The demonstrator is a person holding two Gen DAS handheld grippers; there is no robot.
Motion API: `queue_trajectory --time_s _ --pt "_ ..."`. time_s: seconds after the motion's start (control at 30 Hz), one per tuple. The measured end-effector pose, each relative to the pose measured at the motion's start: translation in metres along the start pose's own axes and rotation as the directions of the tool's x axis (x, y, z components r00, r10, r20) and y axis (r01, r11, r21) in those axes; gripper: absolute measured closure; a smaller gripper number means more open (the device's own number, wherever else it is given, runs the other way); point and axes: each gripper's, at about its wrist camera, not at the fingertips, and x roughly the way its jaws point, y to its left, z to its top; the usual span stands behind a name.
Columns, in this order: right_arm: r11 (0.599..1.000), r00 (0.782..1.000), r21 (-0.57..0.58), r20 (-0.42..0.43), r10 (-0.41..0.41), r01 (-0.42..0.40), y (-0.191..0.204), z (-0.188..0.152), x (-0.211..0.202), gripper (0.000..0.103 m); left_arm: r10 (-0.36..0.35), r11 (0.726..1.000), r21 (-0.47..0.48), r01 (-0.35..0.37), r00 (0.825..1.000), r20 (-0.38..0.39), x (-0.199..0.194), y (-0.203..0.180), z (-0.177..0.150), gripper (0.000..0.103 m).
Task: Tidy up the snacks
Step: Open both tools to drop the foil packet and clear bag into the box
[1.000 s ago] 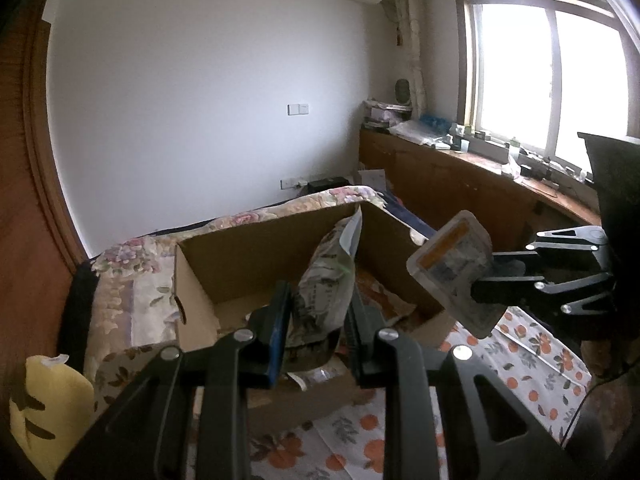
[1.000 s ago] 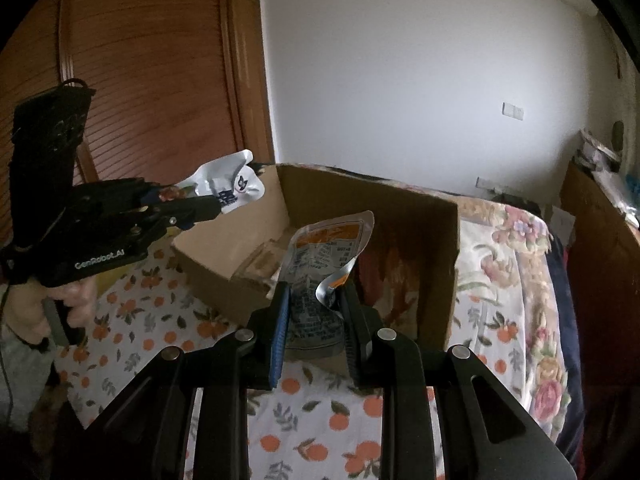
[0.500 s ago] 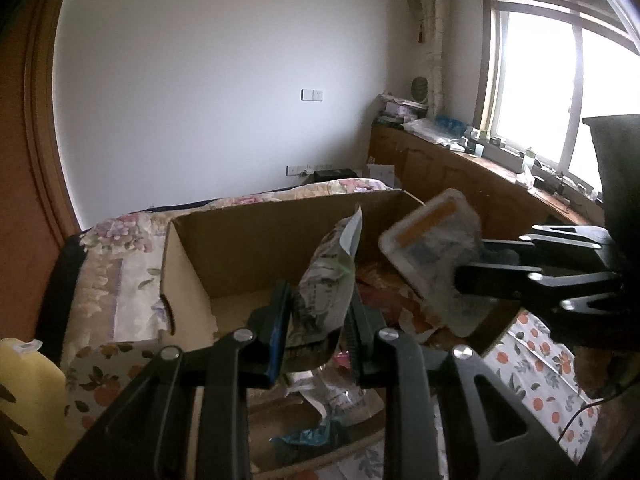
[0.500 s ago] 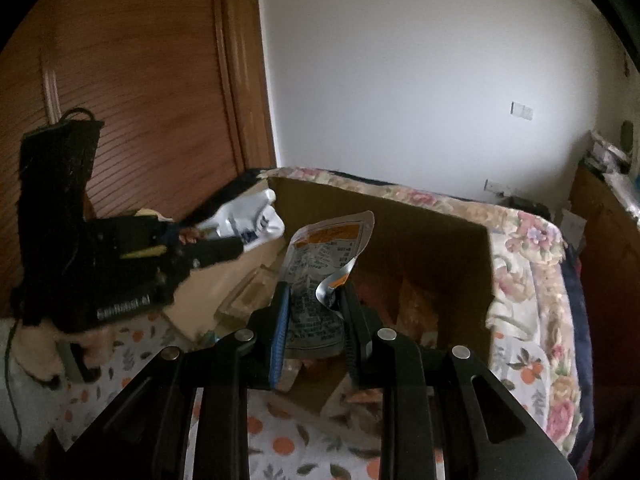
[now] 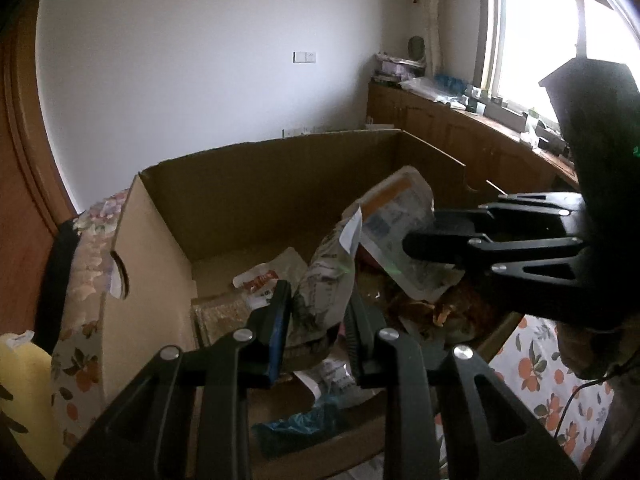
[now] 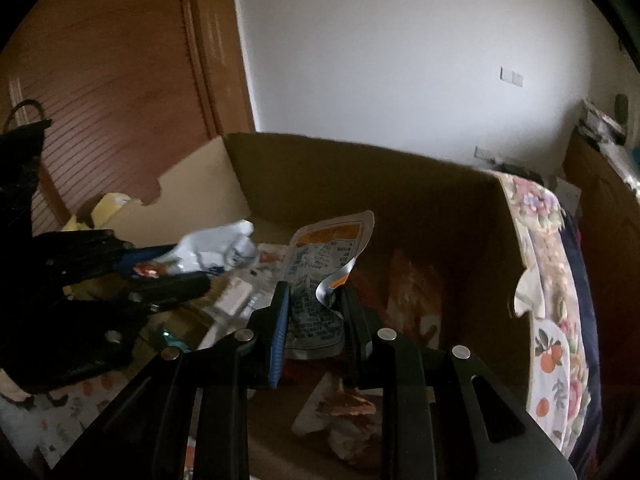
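Left claw (image 5: 316,320): your fingers are clamped on the lower part of a crumpled grey-printed snack pouch (image 5: 326,280), which stands nearly upright, long axis vertical, top corner leaning right. Right claw (image 6: 314,320): closed on the bottom of a flat pouch with an orange band (image 6: 326,268), also upright, one top corner curled over.

Position: both pouches hang inside the mouth of the cardboard box (image 5: 256,184), over its floor and not touching it as far as the views show. From the left view, the orange-band pouch (image 5: 404,232) sits just right of and slightly behind the grey one; their upper edges look close, possibly touching, cannot tell. From the right view, the left claw (image 6: 172,268) comes in from the left wall side with its pouch (image 6: 216,248) near the box's left half.

Box floor already carries loose packets: a red-and-white packet (image 5: 260,280) toward the back-left corner, a brownish flat pack (image 5: 220,312) by the left wall, blue wrapper (image 5: 296,428) at the near edge, reddish-orange bags (image 6: 416,292) along the right wall.

Judgement: drop step is at hand. Each pouch lies directly below its own claw's line of release, so opening should suffice. Risk: the two pouches snag each other on the way down; release one first.
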Motion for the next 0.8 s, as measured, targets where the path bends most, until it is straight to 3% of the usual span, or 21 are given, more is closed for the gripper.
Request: queue_trajectory --time_s 0.3,0.8 --pt "0.998 1.000 0.060 -0.015 0.004 -0.004 -0.015 -0.006 0.002 0.080 -0.009 0.999 -0.034 0.008 1.000 -0.018 0.000 0.003 0.001 0.080" --pt "0.999 1.000 0.035 0.016 0.005 -0.006 0.003 -0.015 -0.038 0.074 0.056 0.997 -0.056 -0.051 0.994 0.095 -0.066 0.001 -0.011 0.077"
